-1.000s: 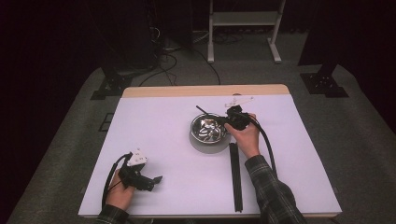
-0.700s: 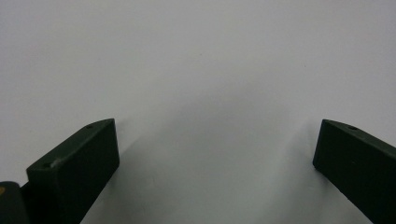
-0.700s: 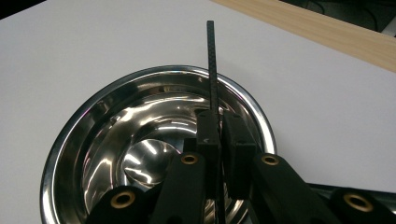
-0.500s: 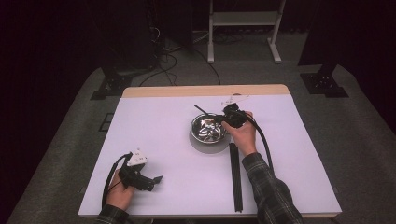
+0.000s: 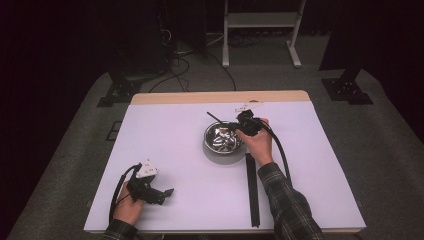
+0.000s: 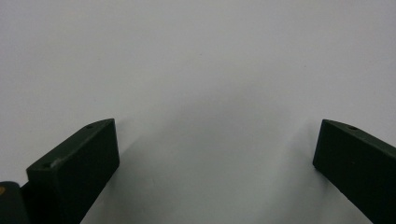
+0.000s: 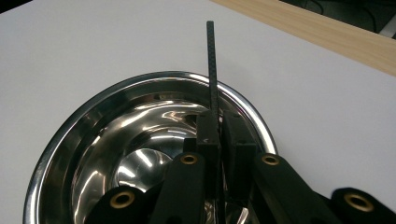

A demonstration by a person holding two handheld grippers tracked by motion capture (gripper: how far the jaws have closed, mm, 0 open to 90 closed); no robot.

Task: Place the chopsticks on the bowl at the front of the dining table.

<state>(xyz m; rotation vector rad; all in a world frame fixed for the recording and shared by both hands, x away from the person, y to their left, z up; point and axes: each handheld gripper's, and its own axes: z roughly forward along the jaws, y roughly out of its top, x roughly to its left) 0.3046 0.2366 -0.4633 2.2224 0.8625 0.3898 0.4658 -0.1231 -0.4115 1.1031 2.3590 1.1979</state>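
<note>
I see a thin, straight black stick (image 7: 212,65), flat and dark along its whole length, rising straight up out of my right claw (image 7: 218,128) and crossing the far rim of a shiny steel bowl (image 7: 70,140) that sits just below and ahead of the claw. The jaws are pinched nearly together, gripping the stick between them. My left claw (image 6: 215,140) rests over bare white table (image 6: 196,56), well apart from the bowl, its jaws spread wide with nothing between them. A second black strip (image 5: 252,187) lies flat on the table beside my right forearm.
</note>
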